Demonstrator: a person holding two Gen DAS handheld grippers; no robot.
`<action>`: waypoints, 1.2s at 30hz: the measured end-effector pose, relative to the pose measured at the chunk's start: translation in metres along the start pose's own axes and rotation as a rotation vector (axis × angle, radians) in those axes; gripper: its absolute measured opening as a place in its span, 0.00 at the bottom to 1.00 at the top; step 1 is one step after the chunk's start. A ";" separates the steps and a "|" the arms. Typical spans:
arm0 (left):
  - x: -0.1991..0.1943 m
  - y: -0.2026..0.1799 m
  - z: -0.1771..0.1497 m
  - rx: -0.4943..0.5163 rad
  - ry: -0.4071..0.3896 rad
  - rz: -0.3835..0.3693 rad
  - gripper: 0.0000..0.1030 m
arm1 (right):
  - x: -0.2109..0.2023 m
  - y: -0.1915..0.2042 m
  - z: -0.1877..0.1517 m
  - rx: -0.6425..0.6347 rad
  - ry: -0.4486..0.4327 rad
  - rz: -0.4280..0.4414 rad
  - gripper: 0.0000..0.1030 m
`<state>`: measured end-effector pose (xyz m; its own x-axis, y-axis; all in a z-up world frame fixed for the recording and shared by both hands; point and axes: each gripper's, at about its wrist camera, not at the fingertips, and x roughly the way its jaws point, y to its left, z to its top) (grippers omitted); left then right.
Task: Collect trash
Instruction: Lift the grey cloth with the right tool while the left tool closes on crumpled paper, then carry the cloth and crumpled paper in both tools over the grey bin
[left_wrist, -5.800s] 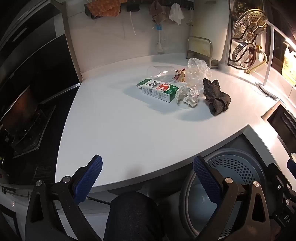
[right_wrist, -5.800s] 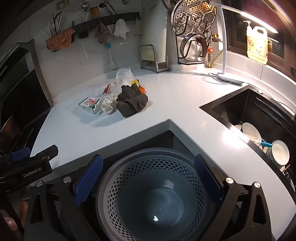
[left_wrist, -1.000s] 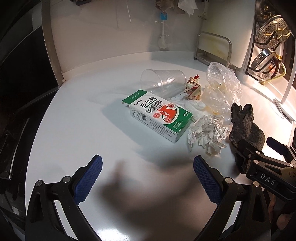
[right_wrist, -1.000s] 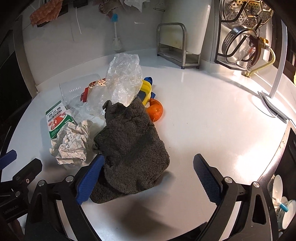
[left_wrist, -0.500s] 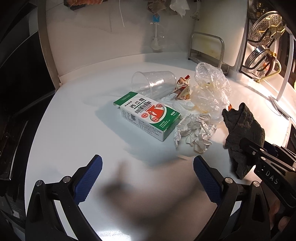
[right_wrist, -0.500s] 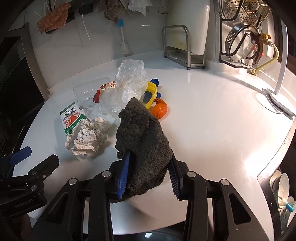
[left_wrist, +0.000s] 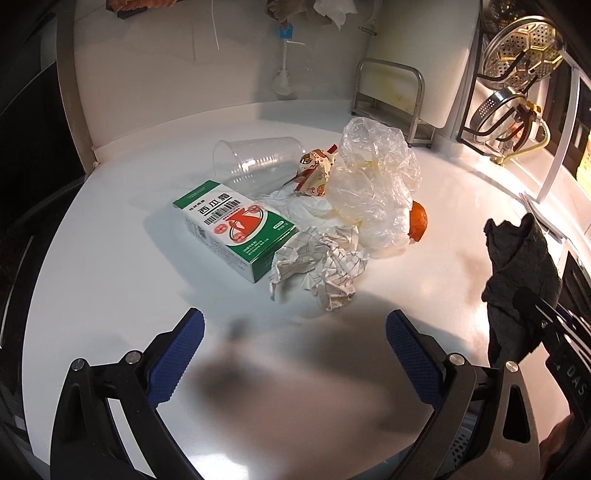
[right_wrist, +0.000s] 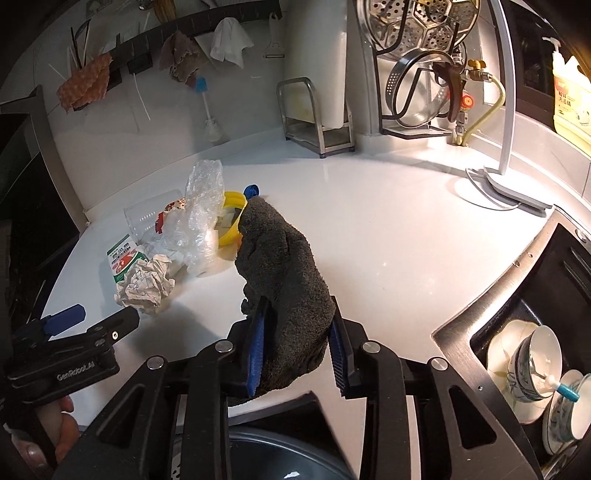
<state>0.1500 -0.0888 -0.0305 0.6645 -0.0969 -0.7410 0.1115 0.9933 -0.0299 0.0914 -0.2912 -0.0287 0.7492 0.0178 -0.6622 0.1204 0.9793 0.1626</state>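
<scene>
The trash lies in a pile on the white counter (left_wrist: 110, 295): a green and white carton (left_wrist: 236, 229), crumpled paper (left_wrist: 321, 266), a clear cup (left_wrist: 255, 158) on its side, a snack wrapper (left_wrist: 314, 170), a clear plastic bag (left_wrist: 373, 184) and an orange piece (left_wrist: 419, 221). My left gripper (left_wrist: 295, 325) stands open above bare counter just short of the paper, holding nothing. My right gripper (right_wrist: 297, 314) is closing its jaws on a dark grey cloth (right_wrist: 284, 266), lifted off the counter to the right of the pile. A yellow object (right_wrist: 232, 218) lies behind the cloth.
A grey bin (right_wrist: 280, 458) sits below the counter's front edge. At the right, a sink (right_wrist: 532, 362) holds cups and plates. A lamp base (right_wrist: 502, 192), a metal rack (right_wrist: 317, 122) and hanging pot lids (right_wrist: 417, 29) line the back wall.
My right gripper closed on the dark cloth, lifted it off the counter and carried it right, away from the pile. My left gripper drew back slightly and stayed open.
</scene>
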 end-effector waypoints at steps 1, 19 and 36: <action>0.003 -0.002 0.002 -0.009 -0.002 0.003 0.94 | 0.000 -0.003 0.000 0.007 0.001 0.001 0.28; 0.044 -0.027 0.010 -0.026 0.005 0.079 0.77 | 0.007 -0.018 -0.008 0.052 0.011 0.049 0.28; 0.035 -0.019 0.009 -0.040 -0.003 0.049 0.26 | 0.006 -0.016 -0.009 0.050 0.007 0.049 0.28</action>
<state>0.1776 -0.1116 -0.0494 0.6704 -0.0485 -0.7404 0.0493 0.9986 -0.0209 0.0882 -0.3048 -0.0415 0.7506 0.0674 -0.6573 0.1159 0.9659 0.2314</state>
